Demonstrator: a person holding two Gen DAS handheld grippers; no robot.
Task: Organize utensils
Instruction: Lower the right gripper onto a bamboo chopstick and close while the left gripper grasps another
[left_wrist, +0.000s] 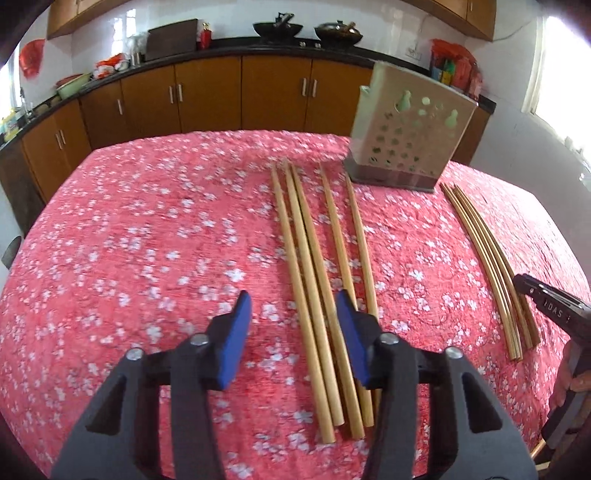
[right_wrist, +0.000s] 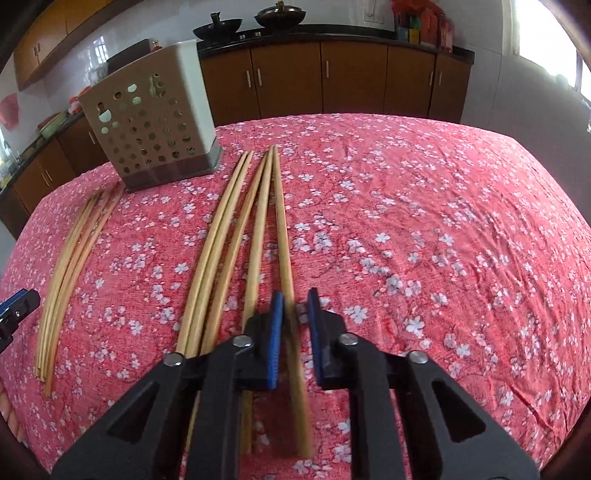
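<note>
Several pale wooden chopsticks (left_wrist: 314, 277) lie side by side on the pink flowered tablecloth (left_wrist: 147, 240). My left gripper (left_wrist: 295, 332) hangs low over their near ends, open, with three of them between its blue pads (left_wrist: 236, 339); the left pad stands clear of them. A second row of chopsticks (right_wrist: 229, 240) lies in front of my right gripper (right_wrist: 295, 314). It is shut on the rightmost chopstick (right_wrist: 280, 221), and its jaws are narrow. The beige perforated utensil holder (left_wrist: 406, 140) stands upright behind and between the two rows. It shows at the upper left as holder (right_wrist: 147, 129).
The right row of chopsticks (left_wrist: 487, 266) and the right gripper's black body (left_wrist: 546, 310) show at the right edge of the left wrist view, with a hand below. The table's far edge faces brown kitchen cabinets (left_wrist: 207, 96). Bare cloth (right_wrist: 443, 240) spreads to the right.
</note>
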